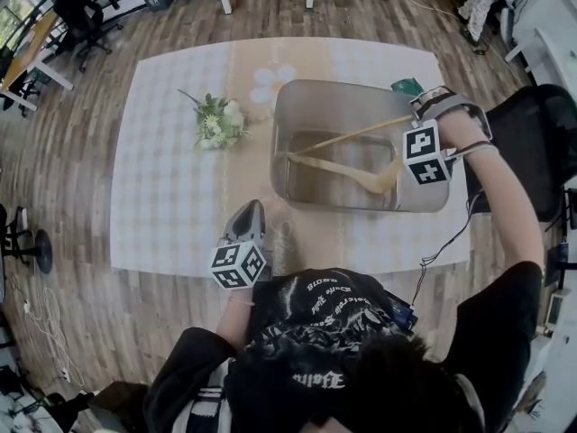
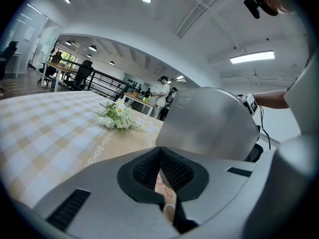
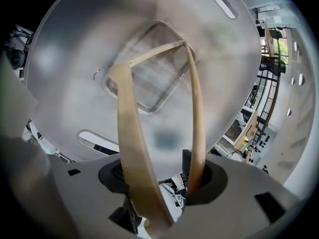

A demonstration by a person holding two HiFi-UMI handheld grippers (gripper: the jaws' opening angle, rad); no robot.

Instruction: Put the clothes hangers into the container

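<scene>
A wooden clothes hanger (image 1: 343, 165) hangs tilted over the inside of the steel container (image 1: 361, 84), its far end down by the left wall. My right gripper (image 1: 397, 168) is shut on the hanger's near end at the container's right side. In the right gripper view the hanger (image 3: 128, 128) runs out from between the jaws of that gripper (image 3: 159, 180), with the container (image 3: 75, 44) straight below and its metal hook (image 3: 99, 73) at the far tip. My left gripper (image 1: 249, 215) rests shut and empty by the table's front edge, left of the container (image 2: 209, 123).
A small bunch of white flowers (image 1: 216, 120) lies on the checked tablecloth (image 1: 162, 188) left of the container and shows as flowers (image 2: 117, 116) in the left gripper view. A green object (image 1: 406, 86) sits behind the container. A black chair (image 1: 541, 142) stands at the right.
</scene>
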